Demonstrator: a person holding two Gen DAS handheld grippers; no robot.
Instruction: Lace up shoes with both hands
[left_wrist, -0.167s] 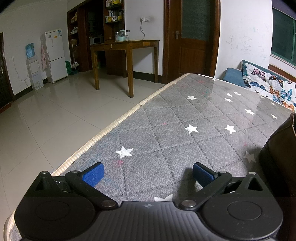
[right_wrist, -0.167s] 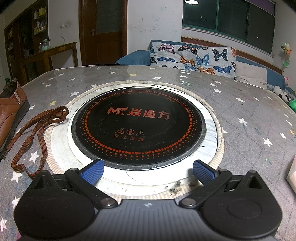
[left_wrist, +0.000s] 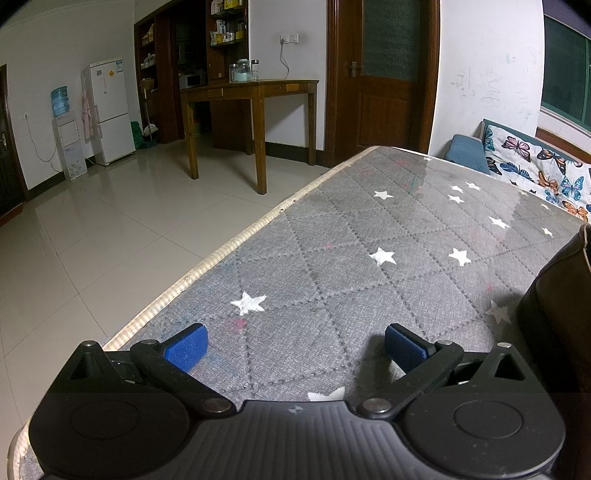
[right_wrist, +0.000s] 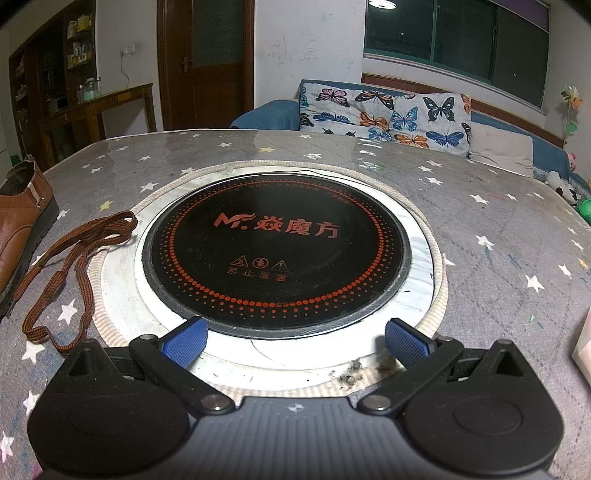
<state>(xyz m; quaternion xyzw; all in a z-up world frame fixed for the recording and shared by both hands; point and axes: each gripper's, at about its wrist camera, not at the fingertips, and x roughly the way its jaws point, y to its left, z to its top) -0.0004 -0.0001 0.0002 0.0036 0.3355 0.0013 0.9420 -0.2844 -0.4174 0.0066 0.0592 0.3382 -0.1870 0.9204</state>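
A brown leather shoe (right_wrist: 18, 225) lies at the left edge of the right wrist view, on the grey star-patterned table cover. A brown flat shoelace (right_wrist: 74, 266) lies loose beside it, looped between the shoe and the cooktop. My right gripper (right_wrist: 293, 341) is open, empty, low over the cooktop's near rim, well right of the lace. In the left wrist view the shoe (left_wrist: 554, 310) shows only as a dark brown side at the right edge. My left gripper (left_wrist: 295, 349) is open and empty, just left of the shoe.
A round black induction cooktop (right_wrist: 275, 254) with a pale ring is set into the table's middle. The table's left edge (left_wrist: 221, 254) drops to a tiled floor. A white box corner (right_wrist: 583, 347) sits at the right. A sofa with a butterfly cushion (right_wrist: 384, 114) stands behind.
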